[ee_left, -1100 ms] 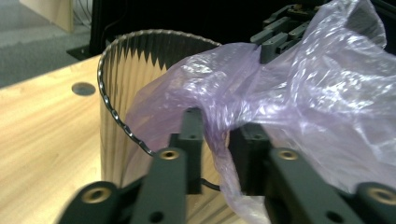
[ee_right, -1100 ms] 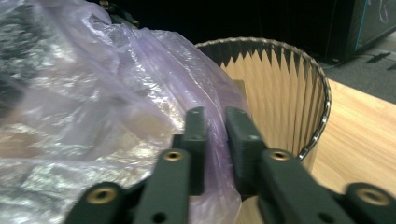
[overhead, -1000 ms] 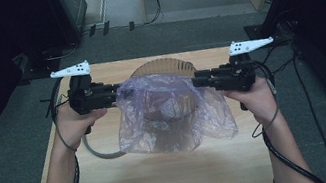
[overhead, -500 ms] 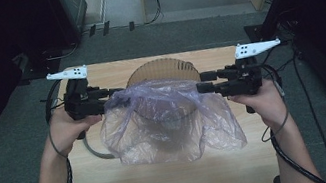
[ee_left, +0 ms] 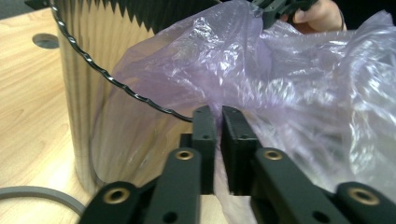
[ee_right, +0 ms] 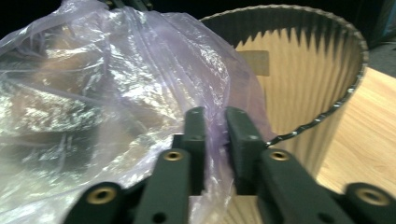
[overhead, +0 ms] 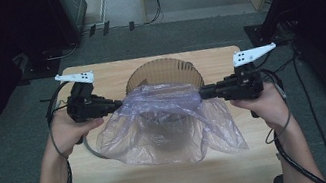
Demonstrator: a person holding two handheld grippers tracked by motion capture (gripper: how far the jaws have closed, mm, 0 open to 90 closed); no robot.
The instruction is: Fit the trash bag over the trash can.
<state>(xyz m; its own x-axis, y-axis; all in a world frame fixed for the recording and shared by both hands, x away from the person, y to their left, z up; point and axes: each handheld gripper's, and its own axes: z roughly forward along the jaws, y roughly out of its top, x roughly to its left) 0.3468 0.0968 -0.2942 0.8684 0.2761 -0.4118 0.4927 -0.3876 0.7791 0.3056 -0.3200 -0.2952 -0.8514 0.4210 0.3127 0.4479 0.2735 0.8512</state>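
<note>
A thin, clear purple plastic bag (overhead: 167, 126) hangs stretched between my two grippers, in front of a ribbed brown bin (overhead: 162, 71) with a twisted wire rim. My left gripper (overhead: 120, 103) pinches the bag's left upper edge. Its jaws have just been closing, and in the left gripper view they (ee_left: 219, 112) press on the film (ee_left: 289, 93) beside the bin wall (ee_left: 93, 70). My right gripper (overhead: 202, 93) has also just been closing and nips the right edge. In the right gripper view it (ee_right: 215, 114) clamps the bag (ee_right: 93, 93) before the bin (ee_right: 303, 70).
The bin stands at the back middle of a wooden table (overhead: 166, 177). A grey ring (overhead: 91, 150) lies on the table left of the bag. Cables trail from both grippers along the person's forearms. Dark cabinets and floor cables surround the table.
Both grippers' jaws have closed onto the bag's upper edge. The bag now hangs a little tauter between them. The hands have hardly shifted.
</note>
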